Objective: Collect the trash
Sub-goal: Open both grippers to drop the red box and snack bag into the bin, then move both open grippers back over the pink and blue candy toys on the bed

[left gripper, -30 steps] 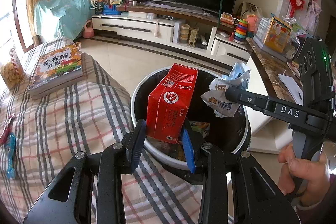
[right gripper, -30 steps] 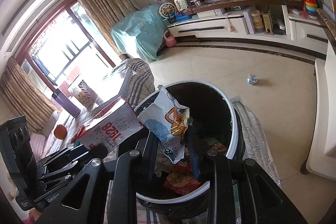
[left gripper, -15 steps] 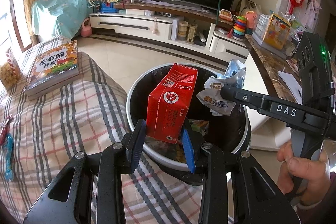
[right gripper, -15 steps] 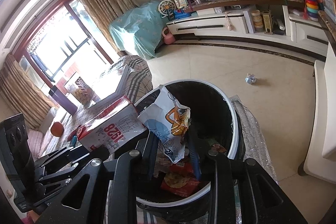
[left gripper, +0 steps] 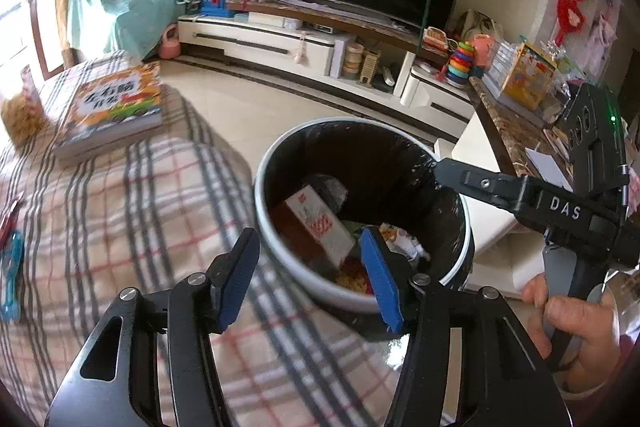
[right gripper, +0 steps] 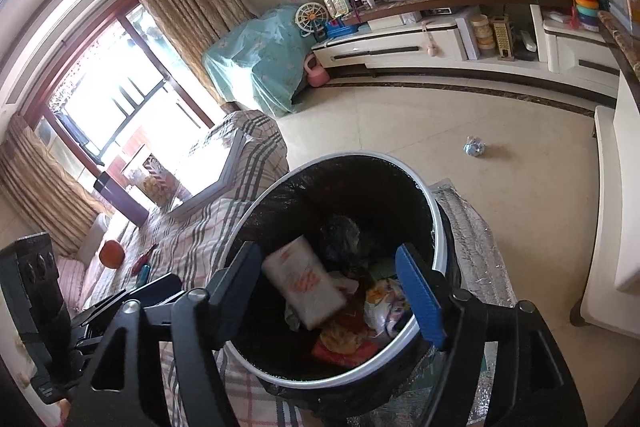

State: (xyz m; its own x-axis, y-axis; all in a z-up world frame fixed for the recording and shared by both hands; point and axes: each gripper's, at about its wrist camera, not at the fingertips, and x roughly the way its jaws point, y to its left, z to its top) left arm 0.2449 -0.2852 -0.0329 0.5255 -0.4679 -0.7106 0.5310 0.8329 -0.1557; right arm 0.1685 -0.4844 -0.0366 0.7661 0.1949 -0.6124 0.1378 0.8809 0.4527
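A round bin with a white rim [left gripper: 264, 215] and a black liner stands beside the plaid-covered table. Inside it, on other rubbish, lie a red and white carton [left gripper: 316, 223] [right gripper: 304, 283] and a printed snack wrapper [right gripper: 384, 303]. My left gripper [left gripper: 308, 263] hangs over the bin's near rim, its jaws opening, with nothing between the blue pads. My right gripper [right gripper: 328, 267] is above the bin mouth [right gripper: 438, 227], jaws also opening and empty. One of its black fingers [left gripper: 480, 183] reaches over the bin from the right, with a hand on the handle.
A picture book [left gripper: 108, 107] lies on the plaid cloth [left gripper: 120, 227], and an orange [right gripper: 111, 253] sits further along it. A crumpled blue scrap [right gripper: 474, 147] is on the tiled floor. A white low table [left gripper: 480, 155] stands right of the bin, the TV cabinet [left gripper: 280, 39] behind.
Both grippers have opened. The red carton left the left pads and the wrapper left the right pads; both dropped into the bin.
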